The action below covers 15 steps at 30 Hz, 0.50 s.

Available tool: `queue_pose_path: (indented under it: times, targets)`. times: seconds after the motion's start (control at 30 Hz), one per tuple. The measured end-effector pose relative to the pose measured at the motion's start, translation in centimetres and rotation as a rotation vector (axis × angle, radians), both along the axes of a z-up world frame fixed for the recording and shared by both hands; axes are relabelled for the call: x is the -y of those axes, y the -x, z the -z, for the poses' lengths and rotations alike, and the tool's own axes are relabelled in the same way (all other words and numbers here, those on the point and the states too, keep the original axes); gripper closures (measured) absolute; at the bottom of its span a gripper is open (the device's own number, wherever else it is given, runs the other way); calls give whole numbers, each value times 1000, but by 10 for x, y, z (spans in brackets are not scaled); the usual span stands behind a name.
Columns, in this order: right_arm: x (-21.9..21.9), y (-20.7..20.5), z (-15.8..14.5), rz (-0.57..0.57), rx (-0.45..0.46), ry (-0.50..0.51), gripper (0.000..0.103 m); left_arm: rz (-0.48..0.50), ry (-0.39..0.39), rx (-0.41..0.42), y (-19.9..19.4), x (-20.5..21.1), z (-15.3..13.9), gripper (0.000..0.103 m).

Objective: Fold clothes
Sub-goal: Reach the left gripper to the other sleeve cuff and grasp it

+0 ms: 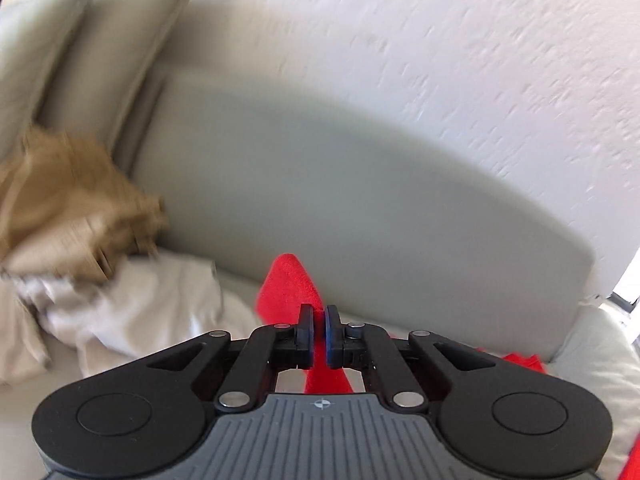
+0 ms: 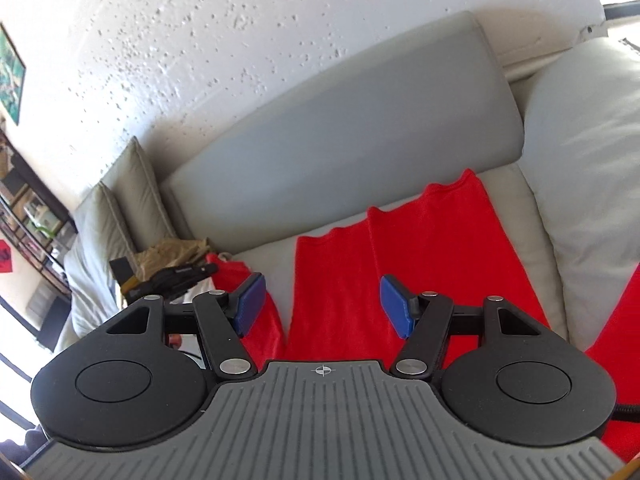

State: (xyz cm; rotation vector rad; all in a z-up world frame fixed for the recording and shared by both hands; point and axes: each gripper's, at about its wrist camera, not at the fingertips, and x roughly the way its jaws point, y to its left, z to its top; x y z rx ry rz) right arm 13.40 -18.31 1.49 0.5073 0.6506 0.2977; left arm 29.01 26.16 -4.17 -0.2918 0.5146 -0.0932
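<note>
A red garment lies spread on the grey sofa seat, its wavy far edge close to the backrest. My right gripper hovers above it, open, with nothing between its blue pads. In the left wrist view my left gripper is shut on a fold of the same red garment, and the cloth rises in a peak in front of the fingers. The other gripper shows at the left in the right wrist view, holding a red corner.
A tan garment and a pale one are heaped at the left of the sofa. Grey backrest, cushions at left, a big cushion at right. White rough wall behind, shelves far left.
</note>
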Motion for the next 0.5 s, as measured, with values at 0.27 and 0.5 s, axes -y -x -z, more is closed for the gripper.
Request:
queue_pose_path:
  times: [0.27, 0.5]
  targets:
    - [-28, 53, -43, -55, 90, -52, 38, -134, -59, 163, 105, -67, -83, 100]
    - [-69, 65, -48, -155, 78, -60, 38, -331, 84, 62, 140, -158, -43, 100]
